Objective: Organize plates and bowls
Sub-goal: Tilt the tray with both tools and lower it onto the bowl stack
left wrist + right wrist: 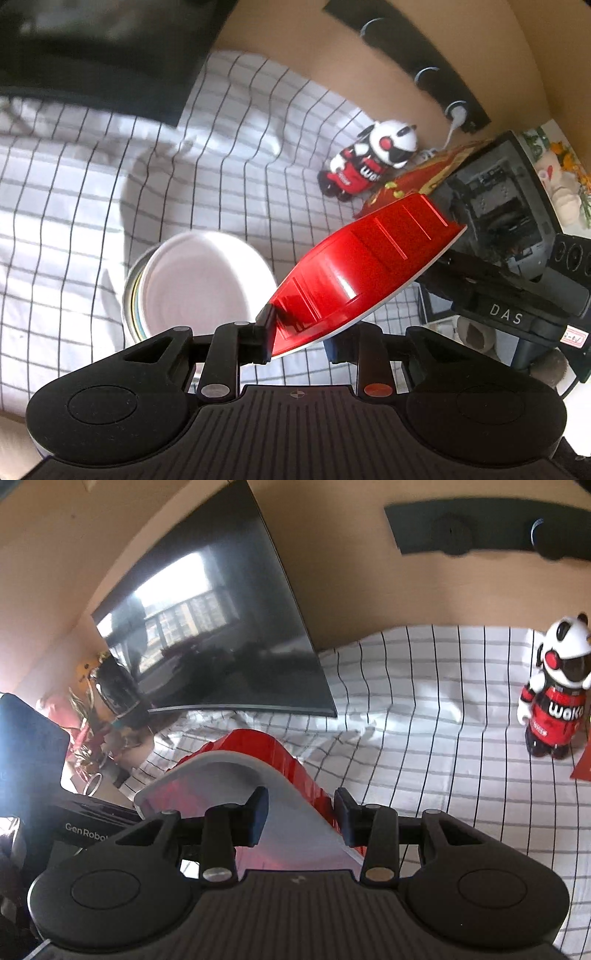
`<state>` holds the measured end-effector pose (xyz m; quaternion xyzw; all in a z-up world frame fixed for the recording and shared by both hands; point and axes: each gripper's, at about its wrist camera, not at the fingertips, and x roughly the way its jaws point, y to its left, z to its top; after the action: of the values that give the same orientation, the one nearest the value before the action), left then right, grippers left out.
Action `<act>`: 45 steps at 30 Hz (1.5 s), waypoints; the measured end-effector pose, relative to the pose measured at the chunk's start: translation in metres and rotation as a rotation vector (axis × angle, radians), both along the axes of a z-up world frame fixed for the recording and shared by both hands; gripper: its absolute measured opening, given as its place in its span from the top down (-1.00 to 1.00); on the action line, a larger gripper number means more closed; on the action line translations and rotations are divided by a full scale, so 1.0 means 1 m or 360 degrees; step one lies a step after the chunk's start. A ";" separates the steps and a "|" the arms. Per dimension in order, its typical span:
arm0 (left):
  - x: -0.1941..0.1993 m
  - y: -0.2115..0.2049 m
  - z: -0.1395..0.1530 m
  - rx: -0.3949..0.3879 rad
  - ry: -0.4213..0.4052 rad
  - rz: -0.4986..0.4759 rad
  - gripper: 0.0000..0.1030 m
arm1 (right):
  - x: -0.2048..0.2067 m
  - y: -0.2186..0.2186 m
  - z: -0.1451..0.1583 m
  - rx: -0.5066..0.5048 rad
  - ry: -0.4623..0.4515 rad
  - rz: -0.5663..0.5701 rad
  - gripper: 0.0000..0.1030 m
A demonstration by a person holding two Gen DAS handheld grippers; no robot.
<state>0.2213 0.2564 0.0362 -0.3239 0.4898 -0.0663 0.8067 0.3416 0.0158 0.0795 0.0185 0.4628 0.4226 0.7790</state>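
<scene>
A red dish (369,269) with a pale grey inside hangs tilted above the checked cloth (55,221). My left gripper (299,336) is shut on its near corner: one pad lies on the red outer side, the other finger is mostly hidden under the rim. In the right wrist view the same red dish (266,749) shows its grey inside, and my right gripper (302,816) is shut on its side wall. A stack of plates and bowls (199,280), with a white plate on top, stands on the cloth below and left of the dish.
A panda figure (373,162) (557,690) stands at the back by the wall. A dark monitor (221,635) leans there too. A red packet (417,173) lies near the figure. A black socket strip (406,62) hangs on the wall. Black gear (509,295) crowds the right.
</scene>
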 end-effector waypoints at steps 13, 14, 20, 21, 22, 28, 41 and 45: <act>0.035 0.041 -0.062 0.0005 0.0069 0.0166 0.54 | 0.025 0.033 -0.068 -0.0184 0.0214 -0.0057 0.20; 0.037 0.043 -0.067 0.0013 0.0075 0.0191 0.54 | 0.027 0.036 -0.075 -0.0205 0.0226 -0.0059 0.20; 0.036 0.045 -0.086 -0.0030 0.0157 0.0197 0.54 | 0.026 0.039 -0.101 -0.0264 0.0301 -0.0049 0.20; 0.034 0.044 -0.086 -0.0039 0.0164 0.0193 0.54 | 0.025 0.038 -0.102 -0.0261 0.0311 -0.0046 0.20; 0.032 0.044 -0.086 -0.0052 0.0168 0.0187 0.54 | 0.024 0.036 -0.102 -0.0257 0.0324 -0.0045 0.20; 0.020 0.041 -0.063 -0.0010 0.0146 0.0148 0.52 | 0.007 0.034 -0.080 -0.0221 0.0260 0.0004 0.16; 0.003 0.056 -0.076 -0.0089 0.0164 0.0173 0.53 | -0.015 0.043 -0.082 -0.0289 0.0230 0.0093 0.14; 0.004 0.064 -0.069 -0.0100 0.0120 0.0209 0.53 | -0.014 0.046 -0.081 -0.0299 0.0230 0.0077 0.14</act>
<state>0.2254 0.3207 -0.0329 -0.3828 0.4952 -0.0164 0.7797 0.3274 0.0619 -0.0017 -0.0355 0.5555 0.3937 0.7315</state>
